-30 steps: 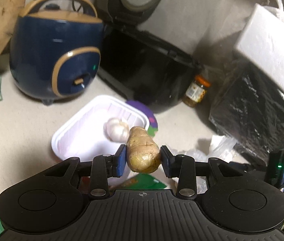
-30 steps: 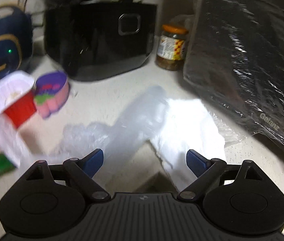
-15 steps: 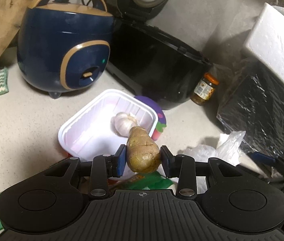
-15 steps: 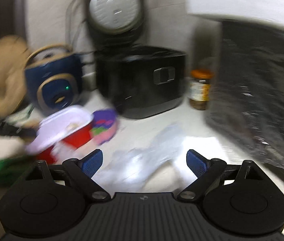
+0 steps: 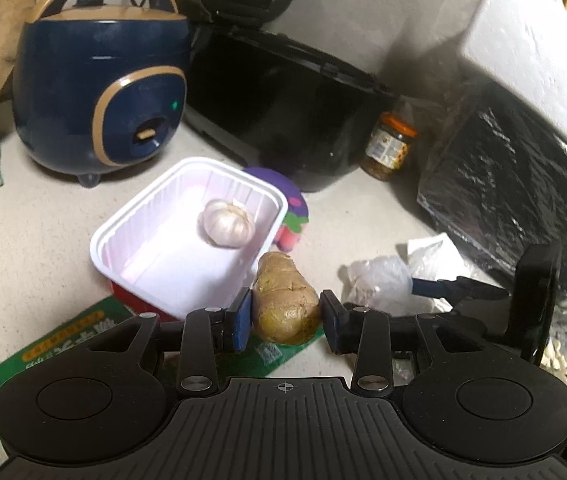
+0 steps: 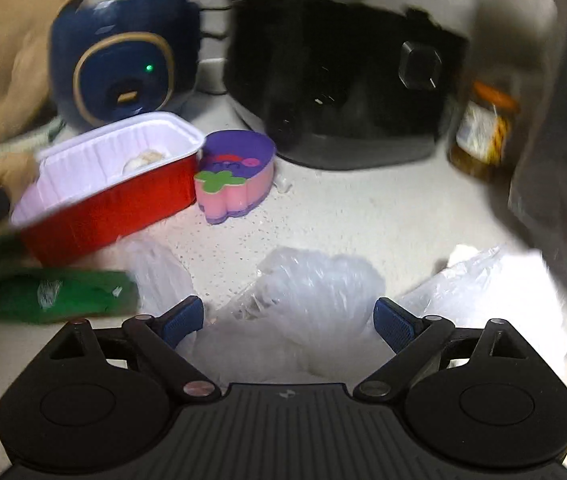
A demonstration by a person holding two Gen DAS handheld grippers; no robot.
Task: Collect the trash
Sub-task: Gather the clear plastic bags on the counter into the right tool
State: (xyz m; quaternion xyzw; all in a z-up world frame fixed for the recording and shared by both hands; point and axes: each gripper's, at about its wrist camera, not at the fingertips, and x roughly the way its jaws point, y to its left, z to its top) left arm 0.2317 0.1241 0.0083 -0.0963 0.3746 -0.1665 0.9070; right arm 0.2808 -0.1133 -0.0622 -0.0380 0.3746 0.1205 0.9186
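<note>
My left gripper (image 5: 285,320) is shut on a knobbly piece of ginger (image 5: 283,300), held just off the near right corner of a red tray with a white inside (image 5: 155,248). A garlic bulb (image 5: 225,222) lies in the tray. My right gripper (image 6: 289,320) is open, its jaws on either side of a crumpled clear plastic bag (image 6: 307,284) on the counter. The bag (image 5: 379,282) and the right gripper's blue finger (image 5: 427,286) also show in the left wrist view. The tray (image 6: 107,204) shows at left in the right wrist view.
A navy rice cooker (image 5: 99,92), a black appliance (image 5: 283,108), a jar (image 5: 389,146) and a foil-wrapped box (image 5: 515,184) line the back. A purple and pink container (image 6: 235,176) sits beside the tray. A green wrapper (image 5: 63,340) lies at the front left.
The left gripper drew back and right with the ginger, off the tray. The right gripper swung left and dropped low over the plastic bag.
</note>
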